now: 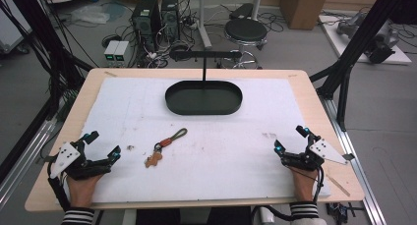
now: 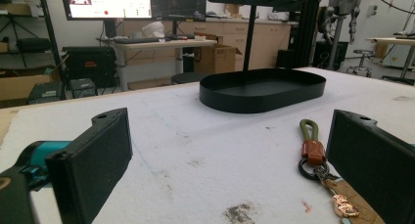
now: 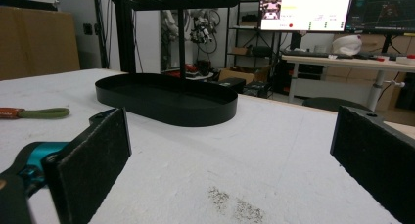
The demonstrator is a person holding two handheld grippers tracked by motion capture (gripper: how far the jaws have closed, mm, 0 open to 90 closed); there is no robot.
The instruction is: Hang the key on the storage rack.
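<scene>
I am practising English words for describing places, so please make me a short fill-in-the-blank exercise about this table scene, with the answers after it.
1. The keychain lies on the white mat, nearer to the ____ gripper.
2. The black tray has an ____ outline and holds nothing.
3. A thin black post rises from the tray and carries a ____ bar at its top.
4. The jaws of the right gripper stand ____, with nothing between them.

Answers: left; oval; horizontal; open
</scene>
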